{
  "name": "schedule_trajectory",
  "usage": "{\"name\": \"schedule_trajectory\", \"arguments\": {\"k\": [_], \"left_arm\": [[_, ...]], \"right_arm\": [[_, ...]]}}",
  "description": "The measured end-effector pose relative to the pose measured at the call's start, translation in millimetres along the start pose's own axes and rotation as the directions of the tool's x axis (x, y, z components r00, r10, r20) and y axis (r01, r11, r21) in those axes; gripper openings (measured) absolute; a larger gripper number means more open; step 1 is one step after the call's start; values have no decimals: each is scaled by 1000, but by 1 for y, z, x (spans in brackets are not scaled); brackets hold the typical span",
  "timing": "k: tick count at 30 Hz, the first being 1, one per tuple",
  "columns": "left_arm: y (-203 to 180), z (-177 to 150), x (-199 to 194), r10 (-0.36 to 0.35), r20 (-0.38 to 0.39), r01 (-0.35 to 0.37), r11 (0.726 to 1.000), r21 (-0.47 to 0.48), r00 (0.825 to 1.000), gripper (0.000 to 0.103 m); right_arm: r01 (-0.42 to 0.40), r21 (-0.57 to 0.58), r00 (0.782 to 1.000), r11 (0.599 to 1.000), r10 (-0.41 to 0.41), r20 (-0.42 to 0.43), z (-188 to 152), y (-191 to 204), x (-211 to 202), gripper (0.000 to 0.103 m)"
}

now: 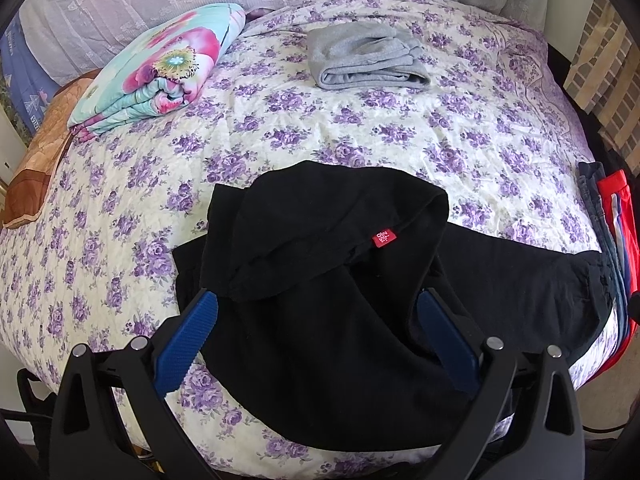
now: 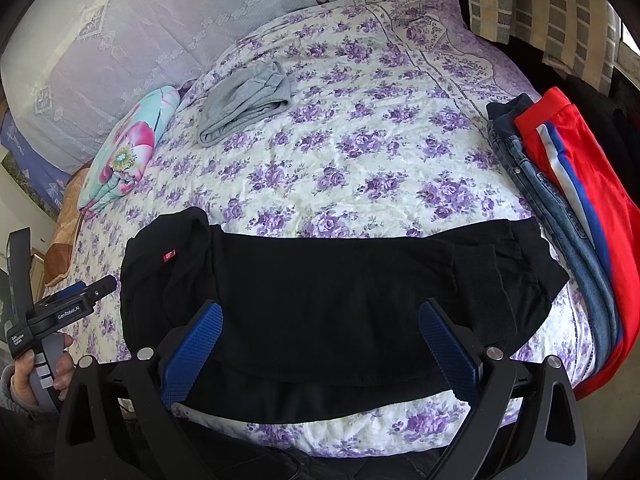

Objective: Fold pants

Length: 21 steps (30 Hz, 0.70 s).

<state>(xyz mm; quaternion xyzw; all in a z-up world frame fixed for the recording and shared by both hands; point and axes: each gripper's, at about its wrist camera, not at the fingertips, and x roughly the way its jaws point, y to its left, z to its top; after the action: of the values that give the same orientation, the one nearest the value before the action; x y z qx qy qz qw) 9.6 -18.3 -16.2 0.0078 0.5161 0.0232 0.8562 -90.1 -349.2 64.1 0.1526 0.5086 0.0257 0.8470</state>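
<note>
- While both our grippers hover w/ fingers spread wide & empty – left gripper, right gripper – black pants lie across bed near edge.
- Waist end w/ red tag is folded over at left.

matt black cloth pants, quilted floral bedspread, ribbed blue tongs pads
</note>
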Motion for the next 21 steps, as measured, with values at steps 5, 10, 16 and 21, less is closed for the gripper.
{"name": "schedule_trajectory", "arguments": {"k": [5,10,16,21], "left_arm": [[-1,1,0,1,-3,-1,1000,2,1000,98],[-3,1,0,3,-3,-3,1000,3,1000,98],[-3,1,0,3,-2,-3,1000,4,1000,98],[-3,1,0,3,-2,-3,1000,4,1000,98]], "right_arm": [[1,1,1000,1000,-1,-2,0,0,1,99],[1,2,1000,1000,-1,-4,-1,-1,2,99],[2,2,1000,1000,-2,-4,-1,-1,1,99],[2,3,1000,1000,-2,-6,0,-2,-1,99]]}}
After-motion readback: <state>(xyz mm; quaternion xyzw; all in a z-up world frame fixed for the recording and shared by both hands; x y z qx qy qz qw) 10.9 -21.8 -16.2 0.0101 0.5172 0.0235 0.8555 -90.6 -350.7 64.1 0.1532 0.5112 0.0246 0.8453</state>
